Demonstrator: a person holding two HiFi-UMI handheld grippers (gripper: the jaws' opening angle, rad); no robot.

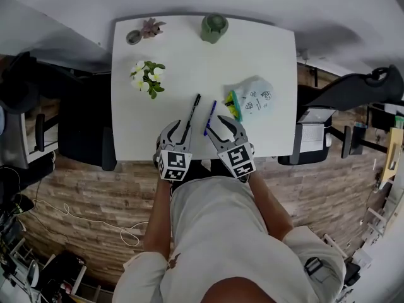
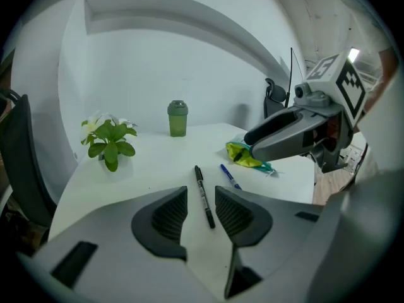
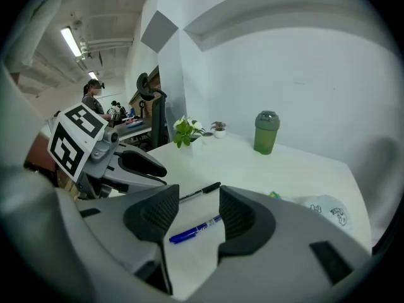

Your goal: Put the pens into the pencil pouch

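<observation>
A black pen (image 1: pixel 192 109) and a blue pen (image 1: pixel 209 117) lie side by side on the white table (image 1: pixel 189 55), near its front edge. The pale pencil pouch (image 1: pixel 255 98), with a yellow-green mouth, lies to their right. My left gripper (image 1: pixel 178 128) is open low over the near end of the black pen (image 2: pixel 204 194), which shows between its jaws (image 2: pixel 201 208) without pad contact. My right gripper (image 1: pixel 222 126) is open too. The blue pen (image 3: pixel 196 229) lies on the table between its jaws (image 3: pixel 199 216), untouched. The pouch (image 3: pixel 325 210) is off to its right.
A potted white-flowered plant (image 1: pixel 147 76) stands left of the pens, a green cup (image 1: pixel 214 27) at the far edge, and a small succulent pot (image 1: pixel 142 31) at the far left corner. Dark chairs flank the table on the left (image 1: pixel 82 118) and right (image 1: pixel 353 87).
</observation>
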